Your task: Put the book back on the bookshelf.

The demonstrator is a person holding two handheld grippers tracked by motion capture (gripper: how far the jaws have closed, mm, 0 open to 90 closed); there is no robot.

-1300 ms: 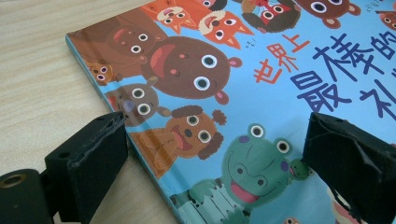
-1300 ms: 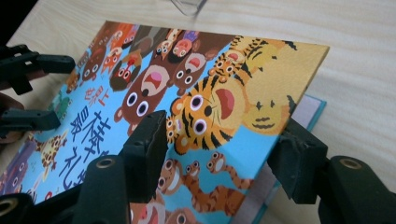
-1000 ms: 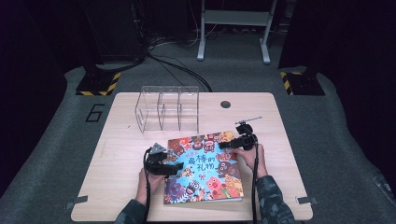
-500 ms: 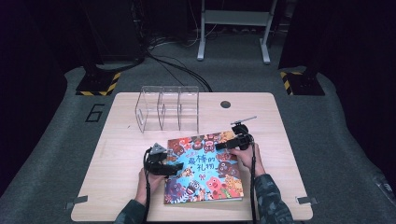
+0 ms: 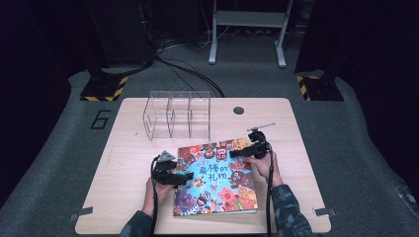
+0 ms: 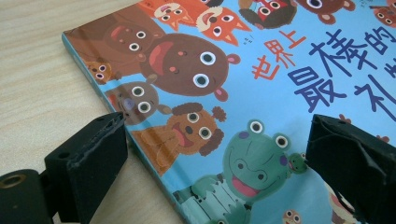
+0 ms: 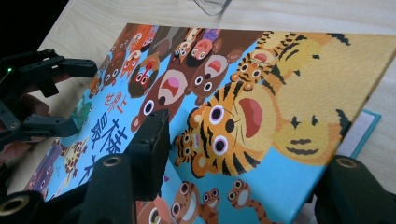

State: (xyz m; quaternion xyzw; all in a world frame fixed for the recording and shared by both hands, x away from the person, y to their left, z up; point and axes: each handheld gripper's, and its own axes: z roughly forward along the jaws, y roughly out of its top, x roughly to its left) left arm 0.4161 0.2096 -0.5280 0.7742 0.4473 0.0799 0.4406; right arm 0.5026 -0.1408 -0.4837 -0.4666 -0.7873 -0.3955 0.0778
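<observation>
- A pale wooden table point(image 5: 123, 197) stands on grey floor, its surface bare to the left of the book and along the far right side, so there is open room on both flanks; a round dark hole point(image 5: 238, 110) sits near the far edge.
- A picture book point(image 5: 217, 177) with a bright blue cover of cartoon animals lies on the near middle of the table, its long axis running from the person's side toward the far edge and leaning slightly to the right; its near edge lies close to the table's near edge.
- In the right gripper view the cover's far right corner is raised, with a pale page and teal inner edge showing beneath it.
- A clear acrylic rack point(image 5: 178, 121) with upright dividers stands beyond the book, near its far left corner but apart from it.
- The left gripper point(image 5: 177, 176), in the person's left hand point(image 5: 150, 190), sits at the book's left edge; in the left gripper view its jaws are spread wide, one over bare wood just beside the spine, the other over the cover, gripping nothing.
- The right gripper point(image 5: 242, 152), in the right hand point(image 5: 264, 165), is at the book's far right corner; its jaws straddle the lifted cover edge, and whether they pinch it cannot be told.
</observation>
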